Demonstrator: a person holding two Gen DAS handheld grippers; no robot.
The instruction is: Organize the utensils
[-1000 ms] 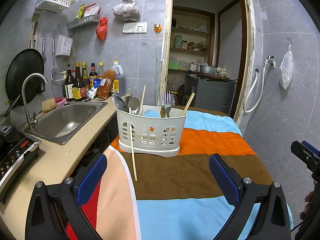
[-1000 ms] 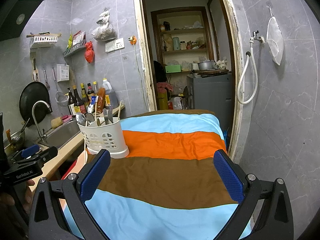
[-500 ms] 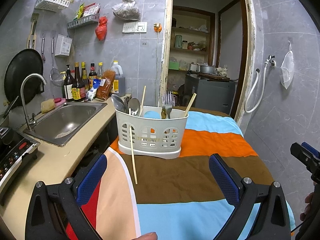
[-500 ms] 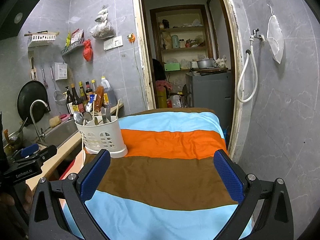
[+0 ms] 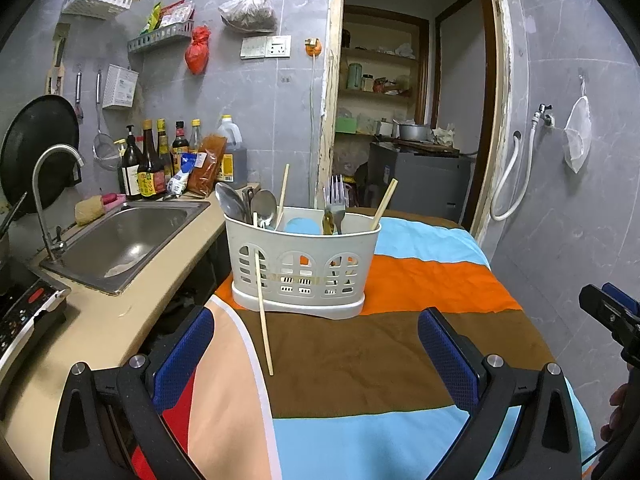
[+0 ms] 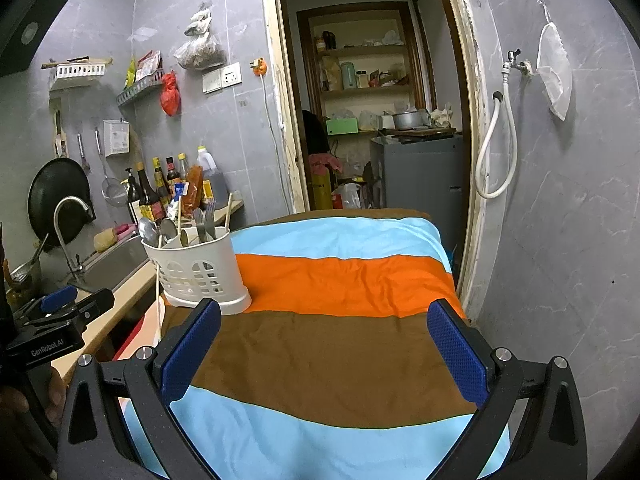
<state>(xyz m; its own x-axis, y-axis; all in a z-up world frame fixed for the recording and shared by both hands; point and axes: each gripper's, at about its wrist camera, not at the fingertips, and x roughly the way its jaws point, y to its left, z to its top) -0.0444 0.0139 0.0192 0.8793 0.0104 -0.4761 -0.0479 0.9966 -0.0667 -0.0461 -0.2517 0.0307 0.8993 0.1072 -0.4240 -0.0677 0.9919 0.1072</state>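
Note:
A white slotted utensil caddy point(image 5: 300, 268) stands on the striped cloth, at the table's left side; it also shows in the right wrist view point(image 6: 196, 272). It holds spoons point(image 5: 248, 204), a fork point(image 5: 335, 204) and upright chopsticks point(image 5: 384, 204). One chopstick point(image 5: 264, 312) leans against the caddy's front, its tip on the brown stripe. My left gripper point(image 5: 316, 356) is open and empty, a short way in front of the caddy. My right gripper point(image 6: 324, 356) is open and empty over the brown stripe, to the right of the caddy.
A steel sink point(image 5: 120, 240) with a tap point(image 5: 48, 184) and a counter lie left of the table point(image 5: 420, 280). Sauce bottles point(image 5: 156, 160) stand at the wall. A stove panel point(image 5: 20, 316) sits near left. A doorway point(image 6: 380, 120) opens behind the table.
Both grippers have drifted slightly; the caddy sits a little higher and nearer in the left wrist view. Nothing was grasped or moved.

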